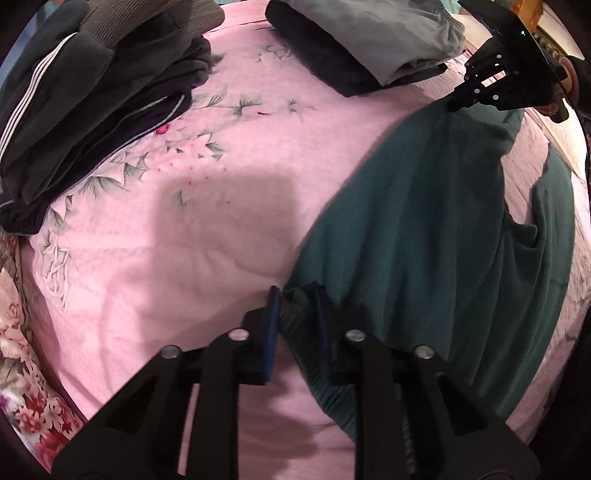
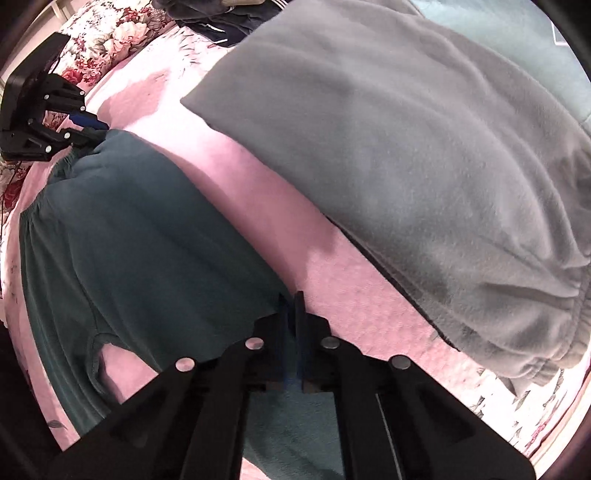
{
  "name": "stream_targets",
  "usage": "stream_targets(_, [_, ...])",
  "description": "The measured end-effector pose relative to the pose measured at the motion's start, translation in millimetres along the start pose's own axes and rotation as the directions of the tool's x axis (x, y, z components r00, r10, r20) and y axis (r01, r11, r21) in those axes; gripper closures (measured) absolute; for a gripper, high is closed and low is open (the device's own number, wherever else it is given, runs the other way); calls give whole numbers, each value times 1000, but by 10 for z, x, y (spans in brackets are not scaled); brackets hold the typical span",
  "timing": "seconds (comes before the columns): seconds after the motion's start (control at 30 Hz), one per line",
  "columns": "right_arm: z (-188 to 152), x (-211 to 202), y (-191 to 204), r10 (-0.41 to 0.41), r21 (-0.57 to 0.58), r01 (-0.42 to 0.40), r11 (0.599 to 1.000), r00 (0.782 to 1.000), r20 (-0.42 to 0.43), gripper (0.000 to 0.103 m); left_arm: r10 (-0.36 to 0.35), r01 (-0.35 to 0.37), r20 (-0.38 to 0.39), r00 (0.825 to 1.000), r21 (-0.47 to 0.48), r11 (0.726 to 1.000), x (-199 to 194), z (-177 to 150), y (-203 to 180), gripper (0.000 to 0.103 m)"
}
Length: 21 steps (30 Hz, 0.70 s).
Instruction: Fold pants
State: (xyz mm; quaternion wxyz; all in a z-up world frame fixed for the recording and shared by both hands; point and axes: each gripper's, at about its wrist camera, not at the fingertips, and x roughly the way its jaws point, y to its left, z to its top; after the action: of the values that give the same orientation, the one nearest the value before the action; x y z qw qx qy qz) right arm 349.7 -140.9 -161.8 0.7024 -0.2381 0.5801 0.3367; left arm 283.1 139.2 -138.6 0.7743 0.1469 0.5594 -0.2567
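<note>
- One pair of teal pants (image 1: pixel 424 221) lies spread on the pink bed cover (image 1: pixel 184 258), waistband toward the left tongs, the legs running away toward the right tongs
- Two tongs are at work, one at each end of the pants
- Left tongs (image 1: pixel 295 299) are narrowed onto the gathered elastic waistband, with teal cloth bunched between the blue pads
- Right tongs (image 2: pixel 291 306) are nearly closed at the far edge of the teal cloth; a thin fold seems pinched between them, though the view is dark there
- Two other heaps of clothing sit on the bed: a dark pile with white stripes (image 1: pixel 74 110) at the left, and a folded stack with a grey garment (image 2: pixel 406 166) on top, well apart from each other
- Left wrist view shows the striped pile in full, the leaf-and-flower print on the cover, a dark garment (image 1: pixel 317 62) under the grey one, and the right tongs (image 1: pixel 458 105) biting the teal cloth's far end
- Right wrist view shows only a sliver of the striped pile, but brings the grey garment up close, beside the pants with a strip of pink cover between them, and shows the left tongs (image 2: pixel 92 129) at the waistband
- A floral quilt (image 2: pixel 110 33) shows along the bed's edge in both views
</note>
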Motion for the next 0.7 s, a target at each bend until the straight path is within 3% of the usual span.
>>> stream_targets(0.13, [-17,-153,-46,-17,46,14,999,998,55,102,68,-68,29,997,5,998,-69,-5,33,90])
stream_targets(0.3, [82,-215,-47,-61,94,50,994,990,124,102,165,-153,99,981,-115,981,-234,29,330,90])
stream_targets(0.47, [172,79,2,-96,94,90,991,993,65,99,199,-187,73,977,-145,972,-144,47,472,90])
stream_targets(0.53, [158,82,-48,-78,91,73,993,996,48,89,212,-200,64,975,-150,968,-96,34,459,90])
stream_targets(0.6, [186,94,-57,-110,75,107,991,993,38,58,204,-190,58,977,-181,965,-82,57,491,86])
stream_targets(0.63, [189,99,-73,-104,71,101,992,994,37,58,211,-198,57,976,-185,963,-71,82,469,79])
stream_targets(0.7, [192,106,-136,-61,85,58,995,998,26,58,232,-219,46,972,-191,957,-50,89,423,55])
